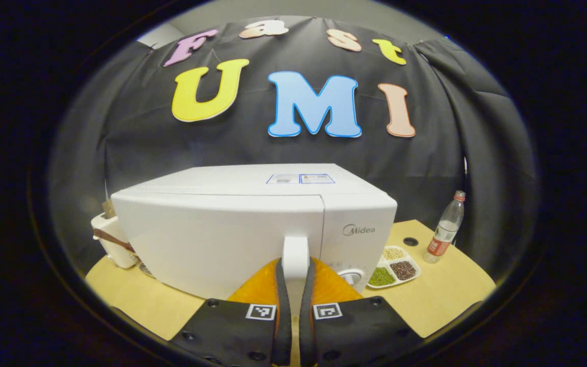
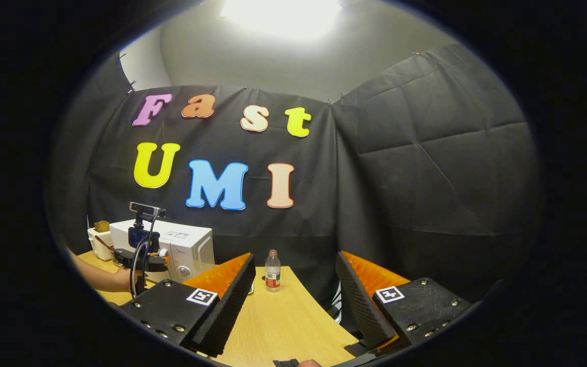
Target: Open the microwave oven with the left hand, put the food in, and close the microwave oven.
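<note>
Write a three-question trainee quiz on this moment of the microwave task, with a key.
1. True or false: the left gripper is closed on the microwave's door handle.
2. Which is it? The right gripper is: A) open over the table; B) shut on the bottle; C) holding the food tray.
3. Fill in: the microwave door is not yet ____.

Key: 1 true; 2 A; 3 open.
</note>
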Demonstrator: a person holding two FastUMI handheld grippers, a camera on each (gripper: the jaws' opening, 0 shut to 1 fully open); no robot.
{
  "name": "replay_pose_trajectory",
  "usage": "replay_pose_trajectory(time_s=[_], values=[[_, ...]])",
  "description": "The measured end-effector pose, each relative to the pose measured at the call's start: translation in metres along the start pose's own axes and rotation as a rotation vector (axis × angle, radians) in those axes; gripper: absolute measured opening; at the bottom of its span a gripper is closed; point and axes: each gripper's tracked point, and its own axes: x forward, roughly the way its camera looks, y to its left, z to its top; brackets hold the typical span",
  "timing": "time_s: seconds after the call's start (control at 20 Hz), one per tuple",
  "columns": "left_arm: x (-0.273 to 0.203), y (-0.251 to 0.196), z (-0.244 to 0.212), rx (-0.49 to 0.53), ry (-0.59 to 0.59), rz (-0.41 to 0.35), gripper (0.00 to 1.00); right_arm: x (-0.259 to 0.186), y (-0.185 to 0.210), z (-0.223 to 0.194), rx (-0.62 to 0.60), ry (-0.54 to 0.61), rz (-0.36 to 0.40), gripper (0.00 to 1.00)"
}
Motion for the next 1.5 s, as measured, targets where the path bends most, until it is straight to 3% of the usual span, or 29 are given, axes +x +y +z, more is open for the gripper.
replay_pose_trajectory(time_s=[0.2, 0.3, 0.65, 1.2, 1.5], values=[[-0.014, 0.002, -0.011, -0.039, 0.030, 0.000, 0.10, 0.012, 0.012, 0.000, 0.010, 0.001, 0.044, 0.97], [-0.037, 0.006, -0.008, -0.021, -0.038, -0.006, 0.10, 0.019, 0.019, 0.003, 0.021, -0.012, 0.067, 0.97], [-0.105, 0.035, -0.030, 0.006, -0.011, -0.030, 0.10, 0.038, 0.075, 0.002, 0.056, -0.018, 0.223, 0.97], [-0.205, 0.126, -0.064, 0.053, 0.021, 0.060, 0.10, 0.032, 0.187, 0.016, 0.091, -0.050, 0.461, 0.97], [-0.233, 0.167, -0.075, 0.073, 0.030, 0.090, 0.10, 0.021, 0.231, 0.020, 0.085, -0.059, 0.519, 0.97]])
